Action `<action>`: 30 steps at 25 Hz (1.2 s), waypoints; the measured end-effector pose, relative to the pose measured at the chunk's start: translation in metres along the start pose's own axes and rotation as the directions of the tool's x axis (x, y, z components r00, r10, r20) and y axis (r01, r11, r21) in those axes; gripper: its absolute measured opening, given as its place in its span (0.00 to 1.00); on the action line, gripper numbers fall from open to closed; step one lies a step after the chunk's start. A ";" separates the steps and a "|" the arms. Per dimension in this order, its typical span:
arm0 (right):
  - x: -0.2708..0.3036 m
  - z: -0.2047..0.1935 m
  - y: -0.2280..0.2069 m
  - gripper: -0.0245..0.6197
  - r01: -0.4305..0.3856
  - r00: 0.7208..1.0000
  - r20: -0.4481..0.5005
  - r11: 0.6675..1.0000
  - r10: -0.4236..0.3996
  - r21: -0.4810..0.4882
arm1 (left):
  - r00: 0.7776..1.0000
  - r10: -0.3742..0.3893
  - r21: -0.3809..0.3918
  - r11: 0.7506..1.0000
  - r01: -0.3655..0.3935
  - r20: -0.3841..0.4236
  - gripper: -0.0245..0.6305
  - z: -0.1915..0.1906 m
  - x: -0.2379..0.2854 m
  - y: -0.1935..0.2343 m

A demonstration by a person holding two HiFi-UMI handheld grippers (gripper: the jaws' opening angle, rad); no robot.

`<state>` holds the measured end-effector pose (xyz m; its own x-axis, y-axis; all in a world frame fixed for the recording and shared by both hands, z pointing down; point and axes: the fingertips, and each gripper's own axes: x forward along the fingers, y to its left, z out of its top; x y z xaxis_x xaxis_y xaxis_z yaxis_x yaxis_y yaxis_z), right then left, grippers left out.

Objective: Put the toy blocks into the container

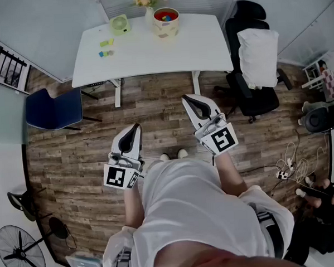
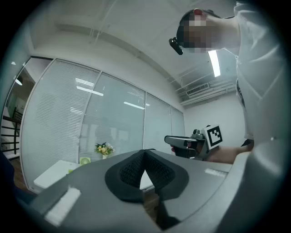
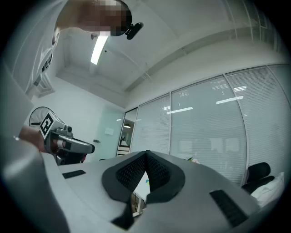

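Left tool point(image 1: 135, 128): jaws pressed together with nothing between them. It is held over the floor point(image 1: 84, 157), tips toward the table, well short of it.
Right tool point(image 1: 187, 99): jaws pressed together and empty. It is held a little ahead of the left tool, tips toward the table, over the floor.
Container point(image 1: 166, 27): stands upright near the far edge of the table, just right of the vase and well apart from both tools.
Blocks in container point(image 1: 166, 16): several coloured pieces lie inside, with red, blue and yellow showing at the mouth.
Blocks on table: a yellow-green block point(image 1: 107, 43) lies on the left part. A blue block point(image 1: 105, 53) lies just nearer the person. Both are apart from the container.
Table point(image 1: 168, 54): white, across the top of the head view, and bare on its right half.
Vase point(image 1: 148, 15): white, holds flowers.
Green item point(image 1: 119, 24): small and round, left of the vase. It is too small to tell what it is.
Person: stands on the wood floor in a white top, with shoe tips point(image 1: 174, 155) showing between the two tools.
Blue chair point(image 1: 51, 110): on the floor, left of the table.
Black chair point(image 1: 254, 92): right of the table, with a white cushion point(image 1: 259, 55) against its back.
Floor fan point(image 1: 19, 252): at the lower left.
Cables point(image 1: 289, 165): lie loose on the floor at the right.
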<state>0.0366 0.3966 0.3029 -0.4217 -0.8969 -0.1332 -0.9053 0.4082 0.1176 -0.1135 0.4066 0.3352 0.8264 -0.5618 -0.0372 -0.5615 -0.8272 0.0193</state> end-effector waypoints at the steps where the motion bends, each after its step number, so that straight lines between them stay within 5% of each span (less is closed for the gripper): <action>1: -0.003 -0.003 -0.004 0.04 0.000 1.000 -0.011 1.000 0.000 -0.007 | 1.000 0.001 -0.002 1.000 -0.001 -0.006 0.04 -0.002 0.003 -0.002; 10: -0.017 -0.009 -0.036 0.04 -0.001 1.000 0.008 1.000 0.001 0.016 | 0.999 0.030 -0.008 1.000 -0.030 -0.036 0.04 -0.003 0.023 -0.018; 18: -0.018 -0.041 -0.039 0.04 -0.058 0.998 0.003 0.990 0.058 0.126 | 0.987 0.134 -0.025 0.990 -0.137 -0.087 0.04 -0.019 0.008 -0.016; 25: -0.003 -0.062 -0.052 0.04 -0.066 0.997 -0.027 0.981 0.072 0.185 | 0.975 0.181 -0.011 0.983 -0.185 -0.130 0.04 -0.029 0.014 0.002; 30: 0.033 -0.073 -0.079 0.04 -0.049 0.997 -0.052 0.989 0.057 0.137 | 0.981 0.166 -0.015 0.986 -0.168 -0.105 0.04 -0.037 0.044 0.036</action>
<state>0.0979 0.3229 0.3612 -0.4692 -0.8799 -0.0752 -0.8819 0.4713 -0.0122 -0.0953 0.3520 0.3711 0.7218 -0.6884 0.0716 -0.6917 -0.7210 0.0408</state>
